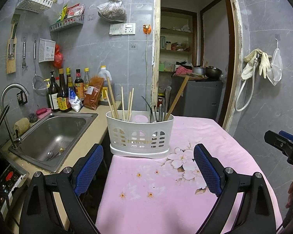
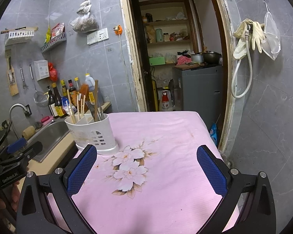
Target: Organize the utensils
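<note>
A small, lived-in home kitchen.

Left of the tongs sit a stainless steel sink (image 1: 54, 134) and dark glass sauce bottles (image 1: 62, 93); ahead, a white plastic utensil caddy (image 1: 139, 134) tops a pink floral tablecloth (image 1: 166, 185), beyond it an open pantry doorway (image 2: 171, 48).

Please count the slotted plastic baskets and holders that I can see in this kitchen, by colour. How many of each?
White: 3 (upper shelf basket, hanging box, utensil holder)
Grey: 1 (snack shelf basket)
Total: 4
</note>
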`<state>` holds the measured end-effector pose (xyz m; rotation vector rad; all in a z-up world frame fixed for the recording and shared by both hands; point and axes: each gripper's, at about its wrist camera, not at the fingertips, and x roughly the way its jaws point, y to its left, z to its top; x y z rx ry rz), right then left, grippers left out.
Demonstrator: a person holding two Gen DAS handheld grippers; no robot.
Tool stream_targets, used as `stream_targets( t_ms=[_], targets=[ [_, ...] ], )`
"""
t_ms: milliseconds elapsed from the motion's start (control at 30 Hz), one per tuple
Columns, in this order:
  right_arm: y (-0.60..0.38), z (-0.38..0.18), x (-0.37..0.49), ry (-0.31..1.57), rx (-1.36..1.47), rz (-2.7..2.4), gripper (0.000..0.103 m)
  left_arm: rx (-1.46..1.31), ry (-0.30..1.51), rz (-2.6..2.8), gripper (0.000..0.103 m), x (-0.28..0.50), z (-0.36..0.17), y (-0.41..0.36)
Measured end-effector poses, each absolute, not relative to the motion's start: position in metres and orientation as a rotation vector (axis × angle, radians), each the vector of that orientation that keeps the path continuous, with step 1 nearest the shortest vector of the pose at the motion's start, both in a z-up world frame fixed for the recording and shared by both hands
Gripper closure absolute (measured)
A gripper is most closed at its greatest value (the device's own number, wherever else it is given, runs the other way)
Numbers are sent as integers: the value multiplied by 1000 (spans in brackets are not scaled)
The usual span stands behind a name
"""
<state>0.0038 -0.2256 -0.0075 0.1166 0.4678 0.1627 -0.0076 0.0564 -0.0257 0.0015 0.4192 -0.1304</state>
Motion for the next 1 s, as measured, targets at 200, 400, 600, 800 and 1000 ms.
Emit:
stream_targets(
  t_ms=[200,400,600,800,1000],
  targets=[
    [-227,-8,4,467,117,163,0,4,418,-132,12,-11,-23,53],
    [-226,-8,4,467,118,164,0,6,419,-137,12,-10,-22,51],
    [-226,-8,4,468,119,164,0,4,422,-137,12,-10,-22,51],
    [-226,-8,4,467,117,163,0,1,425,-111,12,-8,-21,51],
    [-226,-7,3,468,119,164,0,-3,410,-96,12,-9,-20,49]
  ],
)
